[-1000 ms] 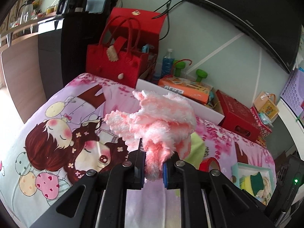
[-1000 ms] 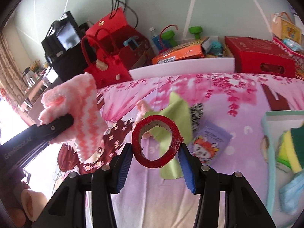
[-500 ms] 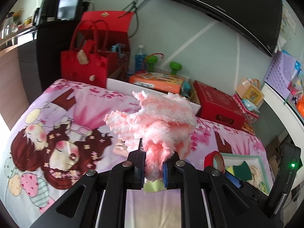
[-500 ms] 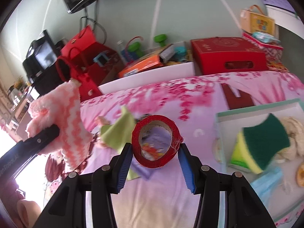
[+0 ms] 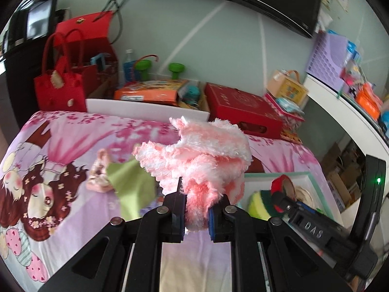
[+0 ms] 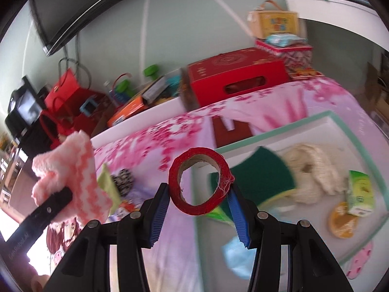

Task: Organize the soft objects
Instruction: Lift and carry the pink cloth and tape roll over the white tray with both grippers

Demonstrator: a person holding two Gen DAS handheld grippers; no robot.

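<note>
My left gripper (image 5: 197, 213) is shut on a fluffy pink-and-white cloth (image 5: 201, 155), held up above the bed. The same cloth (image 6: 70, 175) shows at the left of the right wrist view, clamped by the left gripper's black finger (image 6: 52, 203). My right gripper (image 6: 198, 215) is shut on a red tape roll (image 6: 198, 181), hanging over the near left edge of a white tray with a mint rim (image 6: 274, 131). In the tray lie a green-and-yellow sponge (image 6: 257, 175), a cream knitted piece (image 6: 313, 168), a green packet (image 6: 361, 192) and an orange round thing (image 6: 342, 221).
On the cartoon-print bedspread (image 5: 60, 165) lie a lime green cloth (image 5: 132, 182), a small pink soft item (image 5: 98, 172) and a black-and-white patterned piece (image 6: 124, 181). Red bags (image 5: 63, 80), a red box (image 5: 240, 109) and an orange box (image 5: 150, 92) stand behind the bed by the wall.
Both grippers have swung to the right across the bed with their loads. The tray has come into fuller view and the tape roll now hangs over its edge.
</note>
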